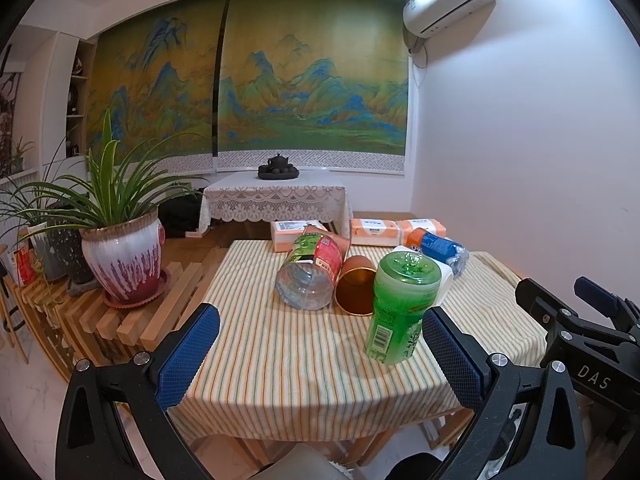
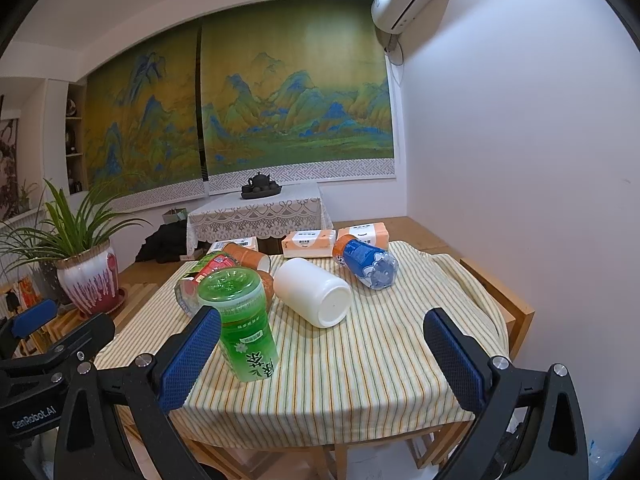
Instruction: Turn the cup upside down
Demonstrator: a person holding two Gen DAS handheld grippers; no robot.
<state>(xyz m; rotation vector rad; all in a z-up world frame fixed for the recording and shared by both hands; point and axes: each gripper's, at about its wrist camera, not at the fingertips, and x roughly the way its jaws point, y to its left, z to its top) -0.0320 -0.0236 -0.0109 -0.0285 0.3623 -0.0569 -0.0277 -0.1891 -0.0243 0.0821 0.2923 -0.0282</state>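
Both grippers, left (image 1: 320, 354) and right (image 2: 322, 354), hover w/ fingers spread wide, empty, presumably pre-grasp approach; white cup (image 2: 314, 291) lies on its side mid-surface (image 2: 360, 380), at 12 o'clock from right gripper, base toward camera.

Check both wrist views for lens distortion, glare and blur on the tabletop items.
Left wrist view: strong fisheye curve bends the wall hanging; black vignette at the corners; ceiling light blown out; green bottle sharp, soft shadows on the striped tablecloth. Right wrist view: same bending; white container slightly overexposed yet its edges are clear; no motion blur.
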